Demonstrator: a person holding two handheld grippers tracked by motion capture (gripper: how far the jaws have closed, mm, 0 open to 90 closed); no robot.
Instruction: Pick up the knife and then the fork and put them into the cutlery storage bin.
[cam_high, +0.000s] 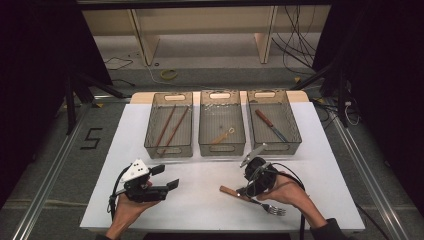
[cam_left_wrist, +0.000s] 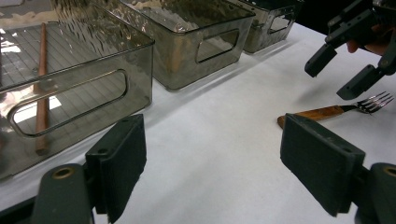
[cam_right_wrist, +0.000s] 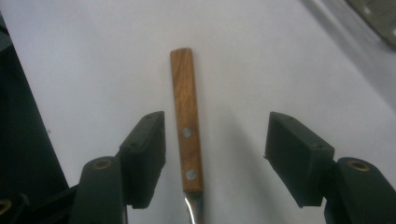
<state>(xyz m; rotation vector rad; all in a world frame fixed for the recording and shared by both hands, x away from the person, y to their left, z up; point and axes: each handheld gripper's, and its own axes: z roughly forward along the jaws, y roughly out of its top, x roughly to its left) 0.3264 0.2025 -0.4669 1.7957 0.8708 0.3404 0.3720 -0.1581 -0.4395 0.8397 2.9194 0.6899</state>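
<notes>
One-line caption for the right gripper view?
Open tongs straddle the wooden handle of a fork lying on the white table.

Three clear bins (cam_high: 221, 148) stand side by side along the far edge of the bench (cam_high: 200, 205), walling it off; narrow gaps between them leave no passage for a gripper. The wide strip between the bins' front walls and the near edge lies open, and a hand can pass across it from the left edge to the right. The left gripper (cam_high: 165, 176) sits near the near-left corner, its fingers spread with bare bench between them. Toward the near-right, a fork (cam_high: 250, 196) lies flat, the right gripper (cam_right_wrist: 212, 156) straddling its wooden handle with room on either side.
</notes>
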